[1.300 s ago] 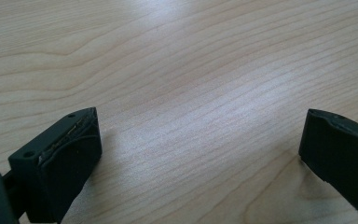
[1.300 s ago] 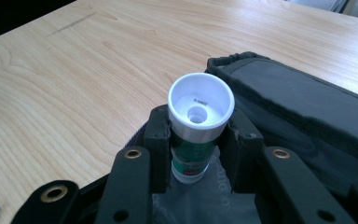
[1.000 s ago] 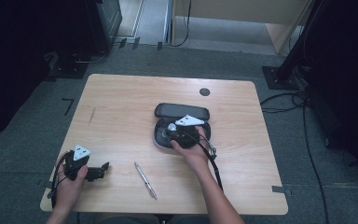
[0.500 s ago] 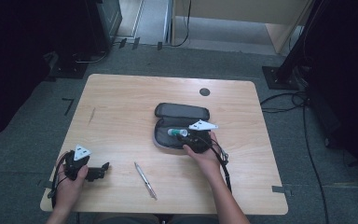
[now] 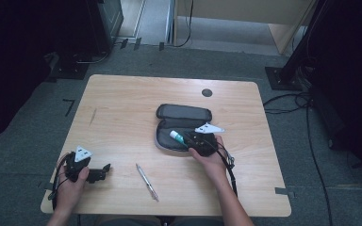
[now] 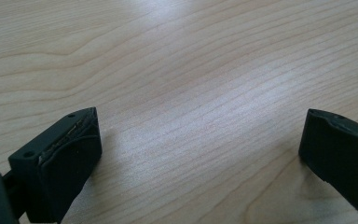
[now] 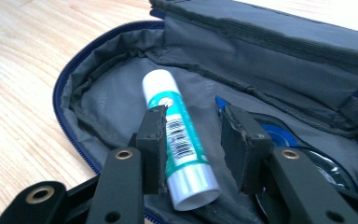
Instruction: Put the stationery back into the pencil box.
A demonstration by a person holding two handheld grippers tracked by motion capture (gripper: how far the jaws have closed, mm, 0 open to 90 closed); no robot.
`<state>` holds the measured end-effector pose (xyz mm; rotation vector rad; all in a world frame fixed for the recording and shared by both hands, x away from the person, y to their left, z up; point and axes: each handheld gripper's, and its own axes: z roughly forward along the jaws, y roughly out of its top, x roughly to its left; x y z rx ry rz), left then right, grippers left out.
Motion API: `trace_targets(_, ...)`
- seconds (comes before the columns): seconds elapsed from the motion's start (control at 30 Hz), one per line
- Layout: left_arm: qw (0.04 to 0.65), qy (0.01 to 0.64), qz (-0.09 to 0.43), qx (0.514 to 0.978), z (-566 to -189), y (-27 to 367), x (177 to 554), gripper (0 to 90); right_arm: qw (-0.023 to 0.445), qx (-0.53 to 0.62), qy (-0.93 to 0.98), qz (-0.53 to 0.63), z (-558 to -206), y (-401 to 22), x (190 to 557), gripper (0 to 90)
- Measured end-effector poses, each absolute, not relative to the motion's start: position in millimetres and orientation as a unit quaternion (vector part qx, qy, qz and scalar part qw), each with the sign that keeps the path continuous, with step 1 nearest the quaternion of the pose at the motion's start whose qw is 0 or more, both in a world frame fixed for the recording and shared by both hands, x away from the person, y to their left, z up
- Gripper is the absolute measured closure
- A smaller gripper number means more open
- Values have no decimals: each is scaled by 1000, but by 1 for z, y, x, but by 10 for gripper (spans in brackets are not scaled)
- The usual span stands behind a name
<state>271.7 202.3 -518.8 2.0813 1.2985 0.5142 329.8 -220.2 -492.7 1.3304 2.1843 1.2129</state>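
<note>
where the high view looks down on the wooden table (image 5: 122, 117), the right gripper (image 5: 199, 140) sits over the open grey pencil case (image 5: 184, 114), with a white and teal glue stick (image 5: 177, 138) lying in the case just off its fingertips. the left gripper (image 5: 101, 170) rests near the table's near left corner in the person's left hand (image 5: 69, 187), and a pen (image 5: 147, 181) lies on the bare wood between the two hands, well apart from both sets of fingers.

in the left gripper view, the two black jaws stand wide apart, with nothing but table (image 6: 182, 70) grain between them.

in the right gripper view, the jaws are parted with a gap between the pads. the glue stick (image 7: 177, 140) lies in the case (image 7: 98, 102), its lower half between the fingers, close against the left finger (image 7: 151, 149); whether that pad touches it is hard to say. the right finger (image 7: 240, 144) stands clear of it, over a blue item (image 7: 272, 133) partly hidden in the case.
</note>
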Motion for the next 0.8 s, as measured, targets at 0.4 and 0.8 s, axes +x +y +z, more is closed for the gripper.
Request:
trace_targets(0.4,312,493,195,789,-519,202,272,0,160,453,756,445,-479,-212,314,583)
trace_targets(0.8,312,493,195,789,-519,202,272,0,158,446,751,461,-469,-206,298,571)
